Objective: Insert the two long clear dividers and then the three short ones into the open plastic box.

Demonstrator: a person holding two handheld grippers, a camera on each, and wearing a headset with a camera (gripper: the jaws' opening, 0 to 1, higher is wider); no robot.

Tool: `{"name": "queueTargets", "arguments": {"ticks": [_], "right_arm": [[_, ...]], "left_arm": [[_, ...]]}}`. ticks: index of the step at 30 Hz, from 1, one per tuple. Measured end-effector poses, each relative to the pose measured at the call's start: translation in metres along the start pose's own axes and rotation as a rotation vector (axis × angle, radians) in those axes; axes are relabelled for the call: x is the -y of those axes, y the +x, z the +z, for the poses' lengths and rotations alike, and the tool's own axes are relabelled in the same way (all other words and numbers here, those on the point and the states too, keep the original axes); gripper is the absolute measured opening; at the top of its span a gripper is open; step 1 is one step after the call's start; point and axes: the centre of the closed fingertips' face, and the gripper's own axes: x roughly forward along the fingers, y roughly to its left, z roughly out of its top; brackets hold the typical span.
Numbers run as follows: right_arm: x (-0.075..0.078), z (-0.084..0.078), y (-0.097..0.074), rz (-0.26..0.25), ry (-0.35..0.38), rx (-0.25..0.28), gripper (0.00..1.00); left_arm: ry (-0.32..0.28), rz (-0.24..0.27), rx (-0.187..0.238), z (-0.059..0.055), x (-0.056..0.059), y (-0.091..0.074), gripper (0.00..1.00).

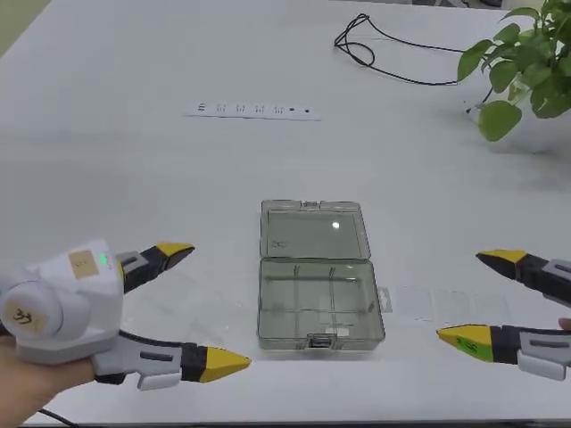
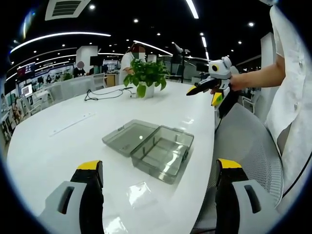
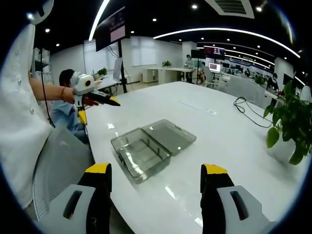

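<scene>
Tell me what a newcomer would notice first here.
The smoky clear plastic box lies open at the middle of the white table, lid flat behind it. The left gripper and right gripper hang open either side of it. Just right of the box lie flat clear divider pieces.

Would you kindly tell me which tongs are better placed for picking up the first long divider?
Right, I think: a long clear strip lies right of the box, reaching between the open right tongs. The clear pieces before the open left tongs look shorter, though that is hard to judge.
</scene>
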Motion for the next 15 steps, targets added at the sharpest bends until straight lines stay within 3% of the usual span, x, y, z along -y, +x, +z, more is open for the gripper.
{"name": "queueTargets", "arguments": {"ticks": [15], "right_arm": [[0.0008, 0.0013, 0.0013, 0.001, 0.000, 0.003, 0.74]], "left_arm": [[-0.008, 0.004, -0.011, -0.0010, -0.0017, -0.0010, 0.98]]}}
